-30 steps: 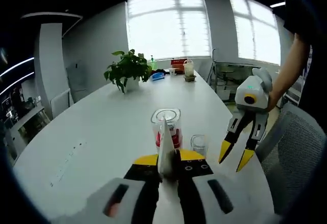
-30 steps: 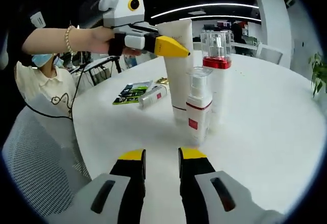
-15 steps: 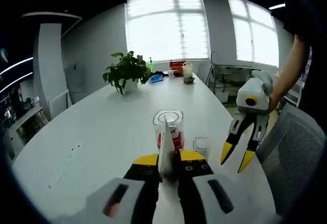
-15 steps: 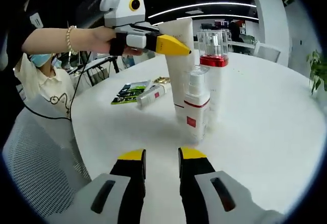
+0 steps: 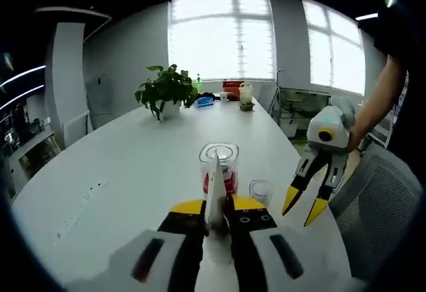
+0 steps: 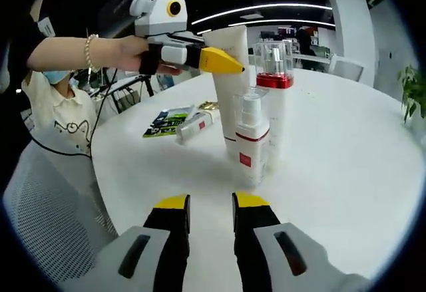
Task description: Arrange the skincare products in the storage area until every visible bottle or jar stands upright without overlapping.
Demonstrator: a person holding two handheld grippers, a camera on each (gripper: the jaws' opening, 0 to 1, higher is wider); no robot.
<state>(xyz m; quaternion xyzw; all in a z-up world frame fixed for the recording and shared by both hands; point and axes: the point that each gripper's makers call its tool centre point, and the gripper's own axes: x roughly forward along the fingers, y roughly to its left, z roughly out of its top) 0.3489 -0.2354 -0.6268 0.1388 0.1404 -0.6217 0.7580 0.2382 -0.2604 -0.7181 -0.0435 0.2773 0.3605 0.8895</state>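
So the left gripper is clamped on the top end of a tall white tube, jaws pressed right against its flat sealed edge. In the left gripper view you see that edge sticking up as a thin white blade between the yellow-tipped jaws of the left gripper. In the right gripper view the tube stands upright on the white table, cap end down.

Just past the tube, on its far side from the left claw, there's a taller bottle with a clear cap and red band, upright too; from the left gripper view its clear top sits just ahead of the jaw tips. A shorter white pump bottle with a red label stands right in front of those two, nearest the right claw, and it looks like it's touching or nearly touching them, hard to say which. Its clear cap shows just to the right of the left claw's jaws.

The right gripper hangs back from the cluster with nothing in it, jaws parted by a narrow gap. From the other side the right gripper hovers off the table edge, yellow tips apart.

Off beyond the tube, a small white tube with a red mark lies on its side next to a green leaflet. A potted plant sits far down the table.
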